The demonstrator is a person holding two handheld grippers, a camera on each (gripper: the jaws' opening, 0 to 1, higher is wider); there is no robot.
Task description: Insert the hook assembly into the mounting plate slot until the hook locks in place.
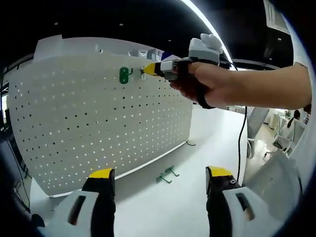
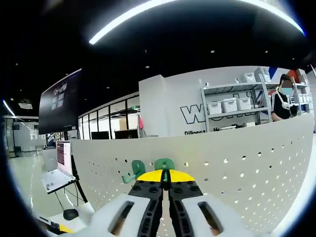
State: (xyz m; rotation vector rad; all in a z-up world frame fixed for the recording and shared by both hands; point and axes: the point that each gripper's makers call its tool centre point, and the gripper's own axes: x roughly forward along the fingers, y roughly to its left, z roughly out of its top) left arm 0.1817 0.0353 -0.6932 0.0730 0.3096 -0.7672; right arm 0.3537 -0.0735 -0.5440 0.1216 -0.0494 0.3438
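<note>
**Seating the green hook in the pegboard: press straight and do not let go early**

The landmark is the white perforated metal pegboard (image 1: 98, 113), which stands upright on the white table (image 1: 163, 207). Near the upper edge of this pegboard sits a green plastic hook (image 1: 124, 75). In the right gripper view there are two green pieces side by side on the pegboard: one hook (image 2: 132, 172) stands free at the left, and a second green hook piece (image 2: 164, 163) shows just above the yellow tips of the right gripper (image 2: 166, 176). The jaws of this gripper are pressed together with almost no gap, and they seem to clamp the base of that second piece, but the contact itself is hidden behind the tips, so this is my judgement. In the left gripper view the right gripper (image 1: 148, 69) reaches the same upper zone of the pegboard, held by a person's hand (image 1: 207, 84).

The left gripper (image 1: 160, 175) is released, jaws wide apart, and hangs in front of the lower part of the pegboard. Another green hook (image 1: 167, 175) lies flat on the table, near the foot of the pegboard.

To do this step well, I think the right gripper should push square to the pegboard face, keeping the hook's pegs in line with the holes, and stay clenched until the hook sits flush. A tilted push may jam it. The free left gripper could steady the pegboard, because it may tip backward.
</note>
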